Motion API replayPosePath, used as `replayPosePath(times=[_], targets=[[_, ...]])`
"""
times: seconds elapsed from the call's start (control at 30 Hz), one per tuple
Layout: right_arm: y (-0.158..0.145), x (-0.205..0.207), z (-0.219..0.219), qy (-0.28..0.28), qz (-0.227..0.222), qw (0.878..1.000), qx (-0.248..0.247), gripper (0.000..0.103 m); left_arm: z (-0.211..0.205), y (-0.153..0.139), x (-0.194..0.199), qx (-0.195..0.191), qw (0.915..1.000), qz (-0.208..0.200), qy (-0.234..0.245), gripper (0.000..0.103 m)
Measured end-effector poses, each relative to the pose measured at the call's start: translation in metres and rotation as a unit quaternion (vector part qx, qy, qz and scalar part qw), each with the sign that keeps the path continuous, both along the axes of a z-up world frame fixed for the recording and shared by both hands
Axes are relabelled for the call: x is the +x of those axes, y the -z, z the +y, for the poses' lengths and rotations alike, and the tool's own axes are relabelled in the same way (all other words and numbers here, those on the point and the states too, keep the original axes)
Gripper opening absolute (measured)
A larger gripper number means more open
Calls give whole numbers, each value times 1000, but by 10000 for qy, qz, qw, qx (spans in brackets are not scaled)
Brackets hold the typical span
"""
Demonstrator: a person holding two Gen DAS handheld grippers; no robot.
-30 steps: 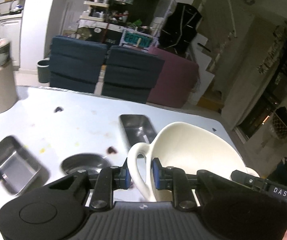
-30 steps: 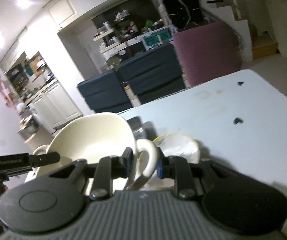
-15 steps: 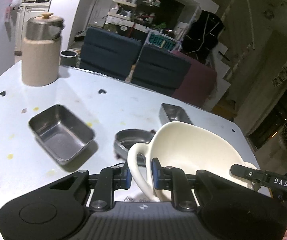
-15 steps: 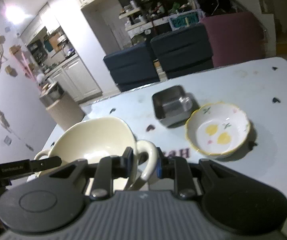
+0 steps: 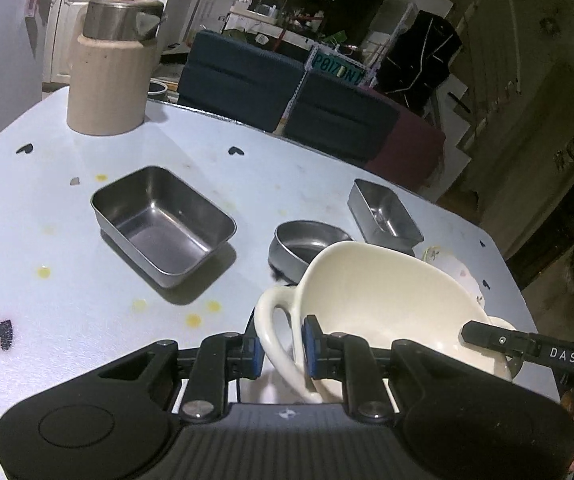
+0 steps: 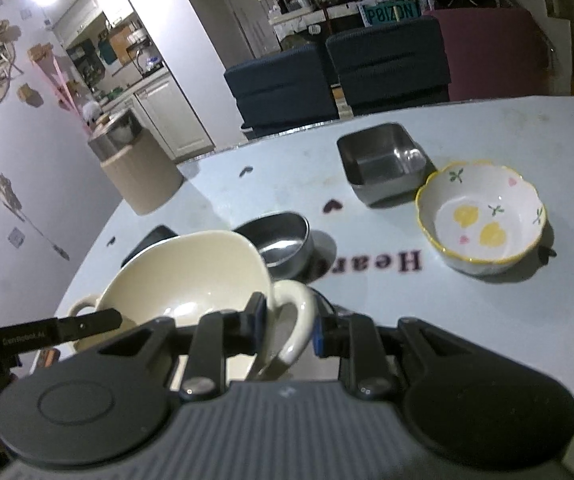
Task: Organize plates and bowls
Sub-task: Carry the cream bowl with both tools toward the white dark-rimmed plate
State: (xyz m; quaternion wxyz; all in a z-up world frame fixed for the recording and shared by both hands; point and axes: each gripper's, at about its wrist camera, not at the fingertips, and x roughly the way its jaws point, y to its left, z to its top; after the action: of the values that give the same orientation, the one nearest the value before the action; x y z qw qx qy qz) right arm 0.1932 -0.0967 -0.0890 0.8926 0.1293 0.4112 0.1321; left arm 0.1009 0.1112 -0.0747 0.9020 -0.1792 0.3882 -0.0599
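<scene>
I hold a cream two-handled bowl [image 5: 375,292] above the table, tilted. My left gripper [image 5: 283,346] is shut on its left handle. My right gripper [image 6: 287,322] is shut on its right handle; the bowl shows there too [image 6: 191,276]. A round steel bowl [image 5: 307,244] sits just beyond it, also in the right wrist view [image 6: 283,244]. A flowered ceramic bowl [image 6: 483,216] with a yellow rim stands to the right. A large steel tray [image 5: 163,220] lies left, a smaller steel tray [image 5: 385,214] at the back, also in the right wrist view [image 6: 383,160].
A beige canister with a steel lid [image 5: 111,64] stands at the table's far left corner, also in the right wrist view [image 6: 139,164]. The light blue table [image 5: 67,312] has small heart marks and yellow spots. Dark chairs [image 5: 287,96] stand behind the far edge.
Both grippers have risen and tilted down with the cream bowl between them. More of the table and its dishes has come into view.
</scene>
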Motion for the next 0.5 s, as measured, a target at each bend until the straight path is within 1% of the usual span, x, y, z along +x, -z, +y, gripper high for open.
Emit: replayPosePath(times=[0.2, 0.33, 0.5], targets=[[5, 1, -2, 44, 131, 9998, -132, 28, -1, 16, 5, -52, 9999, 112, 71, 22], [17, -2, 11, 72, 195, 9995, -220, 28, 1, 25, 9, -86, 9998, 152, 79, 22], [23, -2, 17, 84, 314, 9990, -315, 28, 5, 37, 13, -130, 9996, 251, 93, 23]])
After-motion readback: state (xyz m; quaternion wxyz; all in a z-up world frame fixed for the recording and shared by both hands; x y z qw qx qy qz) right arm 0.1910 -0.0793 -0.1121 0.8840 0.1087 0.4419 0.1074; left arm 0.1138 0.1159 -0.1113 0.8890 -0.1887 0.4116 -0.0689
